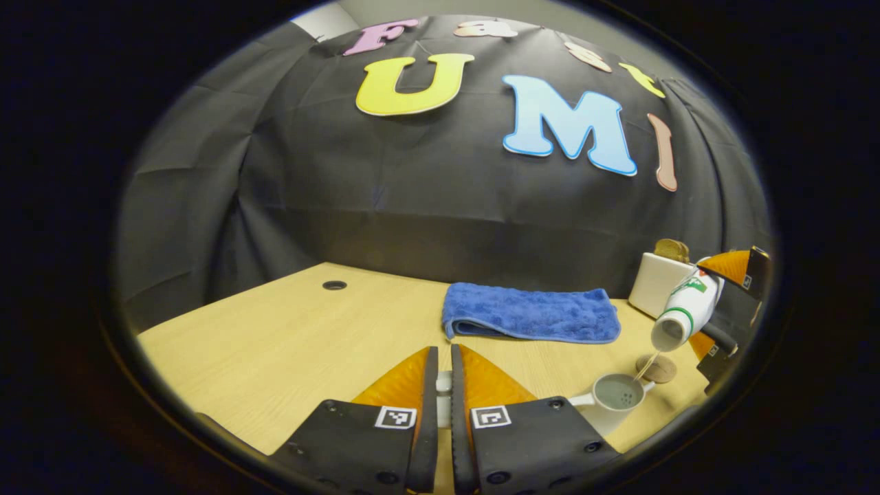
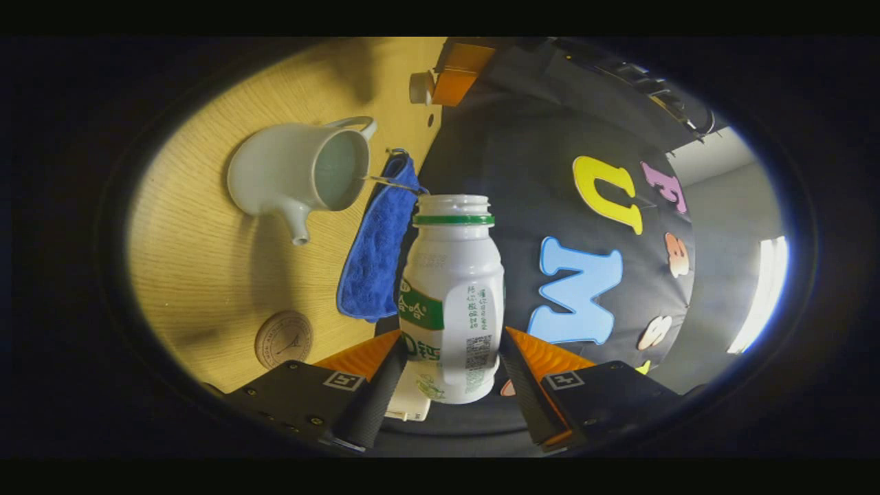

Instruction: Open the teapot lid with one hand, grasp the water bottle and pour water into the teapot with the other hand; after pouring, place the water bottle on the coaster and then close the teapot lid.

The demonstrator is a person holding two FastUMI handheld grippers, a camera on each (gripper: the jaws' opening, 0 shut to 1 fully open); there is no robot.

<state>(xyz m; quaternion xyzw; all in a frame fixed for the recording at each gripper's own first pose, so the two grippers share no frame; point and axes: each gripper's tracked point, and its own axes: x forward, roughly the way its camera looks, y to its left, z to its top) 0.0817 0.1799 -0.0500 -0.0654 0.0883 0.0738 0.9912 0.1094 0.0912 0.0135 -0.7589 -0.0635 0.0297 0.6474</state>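
**Water streams from the tilted bottle into the open teapot**

Left gripper view: the left tool sits at 6 o'clock, its two fingers clenched on a small white piece, apparently the teapot lid, of which just a sliver shows between them. Beyond it lies the pale wooden table, with a small dark round hole toward 10 o'clock. A folded blue terry towel lies past the fingers, near the booth wall. At 4 o'clock stands the white ceramic teapot, lidless, its strainer holes visible inside. Just beyond it, touching the table, is the round brown wooden coaster. Above both, at 3 o'clock, the right tool holds the white plastic water bottle with a green neck band tilted mouth-down, and a thin stream falls from its mouth into the teapot. A white box stands behind the bottle.

Right gripper view: the right tool at 6 o'clock grasps the water bottle by its lower body, both fingers pressed against its sides. The bottle's open mouth points toward 12 o'clock. The teapot lies at 10 o'clock, with water reaching its opening. The towel sits between teapot and bottle, and the coaster at 8 o'clock, bare on the table. The left tool shows at 12 o'clock.
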